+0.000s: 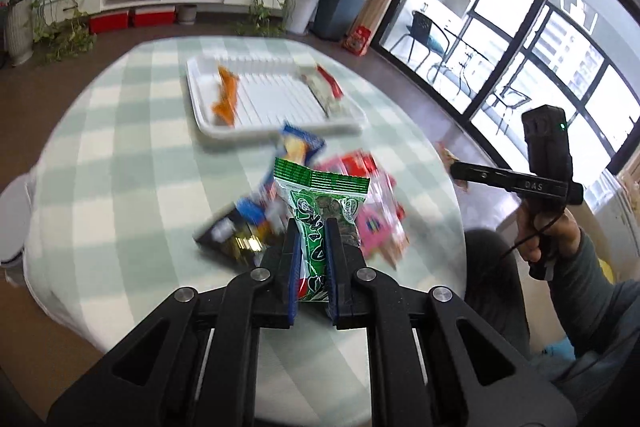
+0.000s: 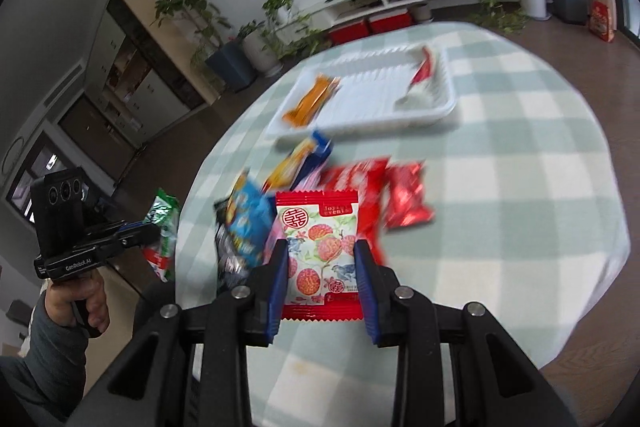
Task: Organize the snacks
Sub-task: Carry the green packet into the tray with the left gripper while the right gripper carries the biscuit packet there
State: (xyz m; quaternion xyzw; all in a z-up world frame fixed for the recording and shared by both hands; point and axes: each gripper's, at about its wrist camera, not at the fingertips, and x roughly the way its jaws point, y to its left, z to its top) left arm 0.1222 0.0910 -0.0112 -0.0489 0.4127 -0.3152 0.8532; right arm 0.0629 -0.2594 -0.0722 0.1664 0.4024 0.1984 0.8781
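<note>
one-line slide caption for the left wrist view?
Left gripper clamps a green snack packet above the checked table, white tray beyond.

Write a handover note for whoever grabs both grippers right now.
Left gripper: shut on the green foil snack packet, lifted above the pile.
Right gripper: shut on the red-edged white fruit-print candy packet.
Done: orange wrapper and red-and-white packet lie in the white ribbed plastic tray.
Left: place both held packets in the tray, then clear the loose pile of mixed snack packets on the green-checked tablecloth.
</note>
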